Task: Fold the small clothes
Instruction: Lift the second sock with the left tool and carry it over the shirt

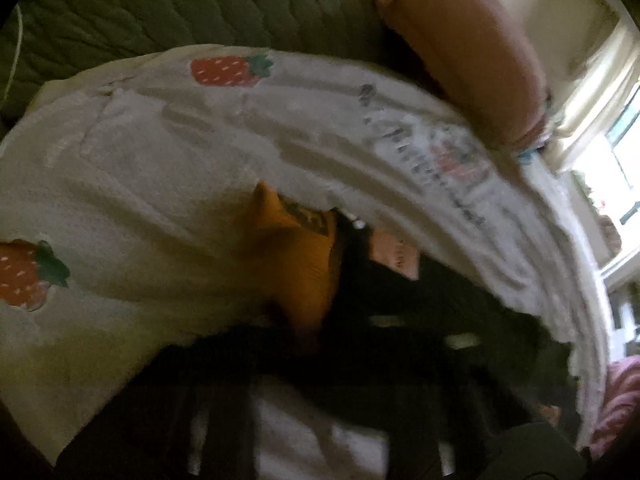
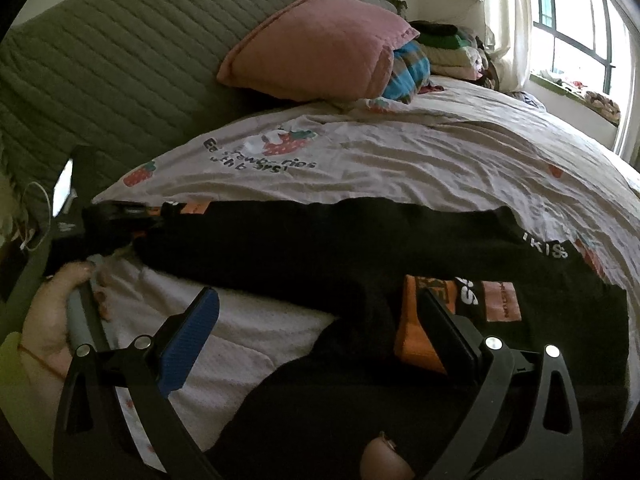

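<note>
my right claw (image 2: pixel 316 332) stands released over the near part of the black garment (image 2: pixel 320 240), which lies spread across the strawberry sheet (image 2: pixel 420 152) on the bed. my left claw (image 2: pixel 120 220), far left, is clenched on that garment's end. a pink pillow (image 2: pixel 320 44) sits far behind.
</note>
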